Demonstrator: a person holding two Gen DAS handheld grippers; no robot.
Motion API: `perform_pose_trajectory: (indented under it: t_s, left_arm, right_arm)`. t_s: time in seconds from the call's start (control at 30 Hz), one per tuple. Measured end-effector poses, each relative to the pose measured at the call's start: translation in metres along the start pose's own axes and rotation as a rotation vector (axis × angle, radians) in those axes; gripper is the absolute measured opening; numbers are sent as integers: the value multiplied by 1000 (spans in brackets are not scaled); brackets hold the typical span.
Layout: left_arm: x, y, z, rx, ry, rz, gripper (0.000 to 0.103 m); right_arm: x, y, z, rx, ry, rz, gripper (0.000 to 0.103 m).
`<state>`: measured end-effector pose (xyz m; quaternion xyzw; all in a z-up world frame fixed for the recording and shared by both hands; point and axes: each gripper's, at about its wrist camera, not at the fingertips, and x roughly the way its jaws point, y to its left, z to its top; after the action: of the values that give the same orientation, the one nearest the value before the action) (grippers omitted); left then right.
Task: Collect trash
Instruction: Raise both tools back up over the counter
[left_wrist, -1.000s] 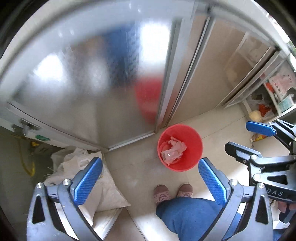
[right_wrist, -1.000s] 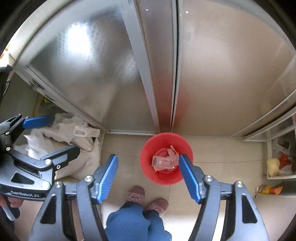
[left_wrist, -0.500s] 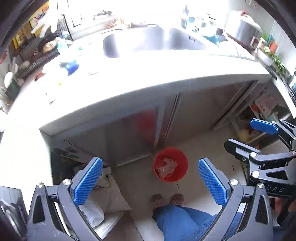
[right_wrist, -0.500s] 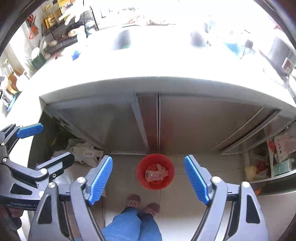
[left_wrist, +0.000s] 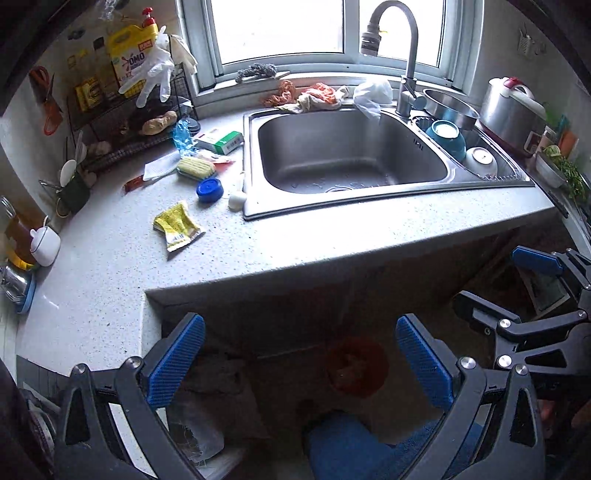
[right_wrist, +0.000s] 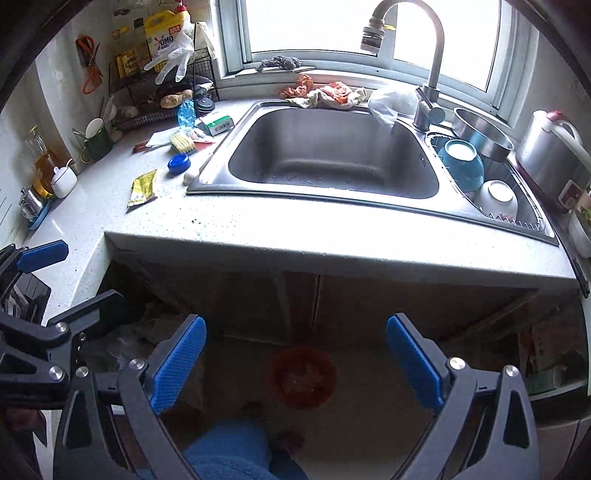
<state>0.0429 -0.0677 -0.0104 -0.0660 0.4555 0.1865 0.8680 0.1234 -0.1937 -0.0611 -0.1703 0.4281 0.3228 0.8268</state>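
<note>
Hovering over the table | left gripper (left_wrist: 299, 360) – jaws wide, empty, nearer the wrapper | yellow wrapper (left_wrist: 176, 225) flat on the table, up and left of both jaws, long axis slanting | right gripper (right_wrist: 295, 354) – jaws just opened wide, empty | red bin (right_wrist: 303, 376) on the floor below.

The speckled pale grey stone countertop (left_wrist: 110, 280) carried a crumpled yellow sachet with white print (left_wrist: 177, 226), a round blue plastic lid (left_wrist: 209, 189) and a yellow-bristled scrub brush (left_wrist: 195, 167). A green-and-white carton (left_wrist: 221, 141) lay farther off. The brushed steel sink (left_wrist: 347, 155) was dull silver; at its right sat a teal bowl with a white base (right_wrist: 461, 162). Orange and cream rags (right_wrist: 325, 94) lay at the far rim. On the dim floor stood a round red plastic bucket (right_wrist: 303, 376). Both grippers' pads (right_wrist: 177, 363) were ribbed bright blue on black frames.
</note>
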Motion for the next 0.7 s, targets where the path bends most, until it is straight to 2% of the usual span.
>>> perform_pose_trajectory:
  t_s: [0.3, 0.5, 0.7]
  left_arm:
    - [15, 57, 35, -59, 0, 58, 103]
    - [41, 118, 82, -101, 1, 92, 103]
    - [68, 188, 124, -149, 12, 119, 103]
  right_arm:
    - [22, 35, 59, -70, -14, 63, 98]
    - [59, 59, 118, -88, -4, 108, 98]
    - [93, 98, 182, -163, 2, 129, 98]
